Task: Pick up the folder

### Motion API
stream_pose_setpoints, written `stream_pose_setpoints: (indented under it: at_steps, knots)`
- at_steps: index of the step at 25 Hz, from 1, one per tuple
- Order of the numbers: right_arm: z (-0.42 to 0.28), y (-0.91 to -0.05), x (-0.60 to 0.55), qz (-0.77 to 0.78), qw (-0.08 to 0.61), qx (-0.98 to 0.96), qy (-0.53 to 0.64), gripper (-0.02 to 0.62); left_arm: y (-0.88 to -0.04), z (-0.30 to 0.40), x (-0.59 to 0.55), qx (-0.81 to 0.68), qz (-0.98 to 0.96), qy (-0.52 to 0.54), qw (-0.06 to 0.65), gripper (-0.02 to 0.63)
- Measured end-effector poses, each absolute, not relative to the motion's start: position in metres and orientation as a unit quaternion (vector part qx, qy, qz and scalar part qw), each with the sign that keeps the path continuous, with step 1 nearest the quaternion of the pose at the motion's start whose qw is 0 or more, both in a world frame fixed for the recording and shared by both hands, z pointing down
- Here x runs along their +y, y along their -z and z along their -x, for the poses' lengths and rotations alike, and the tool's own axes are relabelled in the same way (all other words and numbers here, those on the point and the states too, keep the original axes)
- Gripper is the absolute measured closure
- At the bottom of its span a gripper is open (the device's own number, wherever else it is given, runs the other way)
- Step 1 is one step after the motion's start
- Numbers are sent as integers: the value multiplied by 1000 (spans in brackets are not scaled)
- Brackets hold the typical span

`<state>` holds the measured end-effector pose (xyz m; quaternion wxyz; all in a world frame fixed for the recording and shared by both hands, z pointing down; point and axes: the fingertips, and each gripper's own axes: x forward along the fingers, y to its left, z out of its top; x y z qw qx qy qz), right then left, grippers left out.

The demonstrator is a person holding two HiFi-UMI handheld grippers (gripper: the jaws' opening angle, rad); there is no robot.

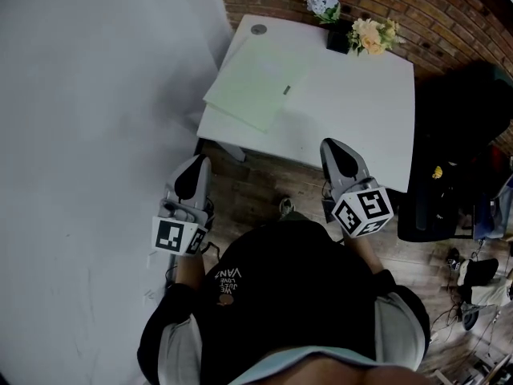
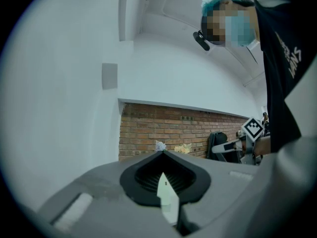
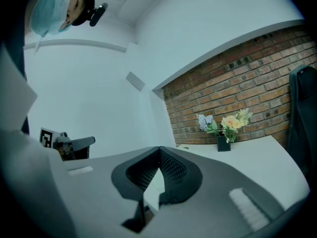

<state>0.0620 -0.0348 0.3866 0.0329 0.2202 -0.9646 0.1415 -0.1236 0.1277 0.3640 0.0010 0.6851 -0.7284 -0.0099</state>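
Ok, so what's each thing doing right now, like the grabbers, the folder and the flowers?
Left gripper: shut, empty, short of the table.
Right gripper: shut, empty, at the table's near edge.
Folder: closed, lying flat by the table's left edge, untouched.
Flowers: upright in a dark vase at the table's far edge.
Table: standing against the brick wall.

A white table [image 1: 353, 111] is seen in the upper middle of the frame. A pale green folder [image 1: 256, 83] is laid flat on its left part, reaching the left edge. A black vase [image 1: 337, 37] of flowers is stood at the top edge, and a small grey round cap [image 1: 258, 30] is seen at the top left corner.
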Motion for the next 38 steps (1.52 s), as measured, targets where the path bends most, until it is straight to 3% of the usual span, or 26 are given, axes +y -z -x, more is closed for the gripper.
stream_pose_setpoints:
  at_steps: [19, 38]
  knots:
    - [-52, -407, -101, -211, 43, -965, -151, 597, -375, 125, 50, -727, -687, 17, 1, 606]
    - [10, -412, -119, -337, 35, -928, -157, 597, -373, 217, -25, -621, -783, 20, 2, 606]
